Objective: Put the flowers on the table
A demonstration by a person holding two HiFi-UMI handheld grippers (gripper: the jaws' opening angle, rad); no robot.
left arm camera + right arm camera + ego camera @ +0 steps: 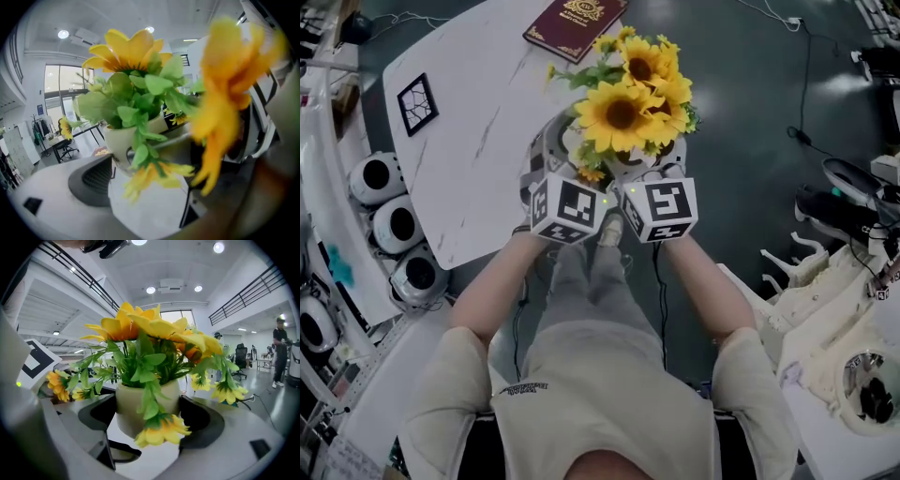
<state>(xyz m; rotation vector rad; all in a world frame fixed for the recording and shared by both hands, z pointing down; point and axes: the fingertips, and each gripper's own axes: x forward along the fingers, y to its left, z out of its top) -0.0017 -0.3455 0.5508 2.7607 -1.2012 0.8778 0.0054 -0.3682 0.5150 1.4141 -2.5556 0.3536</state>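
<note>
Left tongs (551, 157) and right tongs (664, 157) clench flowerpot (136, 406) over table (478, 122) edge, open floor (750, 112) alongside.

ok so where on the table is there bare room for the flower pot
The widest bare stretch of the white table lies between the black-framed tile and the held flower pot, running down to the near corner. The far end is tighter, with the red book there.

Table (478, 159) mid-top lies open (red book (575, 23) far end, tile (417, 103) left).
</note>
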